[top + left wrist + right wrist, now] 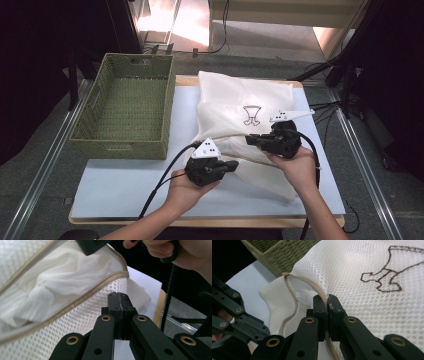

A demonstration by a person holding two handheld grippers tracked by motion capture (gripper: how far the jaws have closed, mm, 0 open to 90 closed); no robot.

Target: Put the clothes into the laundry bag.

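A white mesh laundry bag (pixel 235 97) with a brown stitched emblem (pixel 251 115) lies on the table, its beige zipper mouth gaping toward me. White cloth (pixel 65 285) shows inside the mouth. My right gripper (pixel 250 140) is shut on the upper zipper edge. In the right gripper view the zipper tape (pixel 322 293) runs straight between the pads of the right gripper (pixel 327 306). My left gripper (pixel 233 165) sits just below and to the left of it. Its jaws (pixel 117 303) are pressed together against the mesh of the lower lip (pixel 82 315).
A green woven basket (pixel 125 100) stands at the table's left, close beside the bag. The pale table top (pixel 125 185) lies bare in front of the basket. Cables trail from both grippers toward me. Metal rails run along both table sides.
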